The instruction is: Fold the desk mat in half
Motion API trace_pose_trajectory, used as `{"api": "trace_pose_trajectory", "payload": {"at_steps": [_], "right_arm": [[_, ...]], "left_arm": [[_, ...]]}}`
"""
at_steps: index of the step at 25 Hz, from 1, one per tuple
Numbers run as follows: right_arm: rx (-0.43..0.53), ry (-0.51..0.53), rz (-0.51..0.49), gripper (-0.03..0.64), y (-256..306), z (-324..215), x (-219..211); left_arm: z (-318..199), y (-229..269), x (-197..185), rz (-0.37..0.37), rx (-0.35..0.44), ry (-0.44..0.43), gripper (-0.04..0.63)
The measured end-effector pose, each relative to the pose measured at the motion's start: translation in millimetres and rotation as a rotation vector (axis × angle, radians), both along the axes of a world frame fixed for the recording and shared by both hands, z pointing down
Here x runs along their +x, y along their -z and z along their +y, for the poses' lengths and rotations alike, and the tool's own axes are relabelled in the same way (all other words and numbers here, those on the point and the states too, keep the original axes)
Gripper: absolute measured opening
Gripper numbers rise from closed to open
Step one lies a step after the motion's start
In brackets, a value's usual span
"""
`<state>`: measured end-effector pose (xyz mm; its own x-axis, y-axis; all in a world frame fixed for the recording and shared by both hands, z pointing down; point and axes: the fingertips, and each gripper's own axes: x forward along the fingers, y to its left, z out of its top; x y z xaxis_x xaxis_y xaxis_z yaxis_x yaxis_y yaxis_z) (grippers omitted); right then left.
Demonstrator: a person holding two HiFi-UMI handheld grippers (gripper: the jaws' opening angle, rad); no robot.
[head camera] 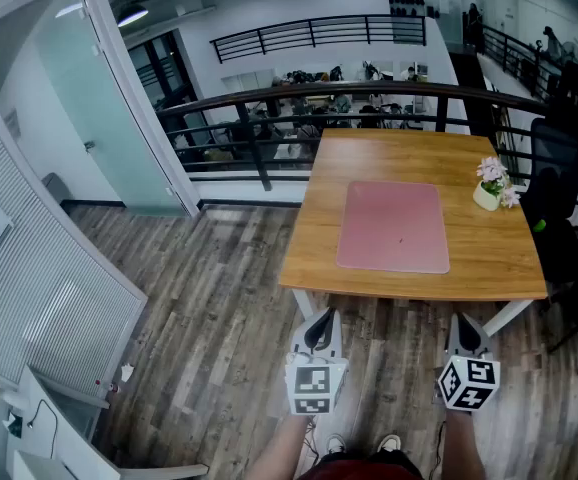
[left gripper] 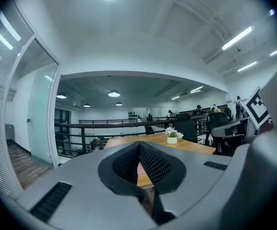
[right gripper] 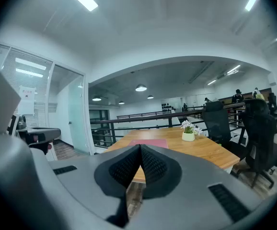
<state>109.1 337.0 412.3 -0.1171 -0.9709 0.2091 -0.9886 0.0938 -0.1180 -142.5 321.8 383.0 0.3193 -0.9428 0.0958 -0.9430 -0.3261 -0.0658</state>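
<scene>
A pink desk mat (head camera: 393, 226) lies flat and unfolded in the middle of a wooden table (head camera: 321, 258). From the right gripper view the desk mat (right gripper: 149, 142) shows as a thin pink strip on the table top. My left gripper (head camera: 319, 325) and right gripper (head camera: 466, 330) hang side by side in front of the table's near edge, above the floor, apart from the mat. Both are shut with nothing between the jaws. In the left gripper view a sliver of pink mat (left gripper: 141, 168) shows past the shut left gripper (left gripper: 139, 143). The right gripper (right gripper: 140, 147) points at the table.
A small white pot of flowers (head camera: 492, 185) stands near the table's right edge, beside the mat. Black office chairs (head camera: 557, 178) stand to the right of the table. A black railing (head camera: 269, 103) runs behind it. A glass partition (head camera: 89, 98) stands at the left over the wood floor.
</scene>
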Motion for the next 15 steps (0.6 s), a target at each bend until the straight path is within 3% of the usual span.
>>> {"api": "trace_pose_trajectory", "payload": {"at_steps": [15], "right_arm": [[0.048, -0.014, 0.041, 0.008, -3.4, 13.8, -54.9]], "left_arm": [[2.1, -5.7, -65.4, 0.017, 0.007, -0.004, 0.018]]}}
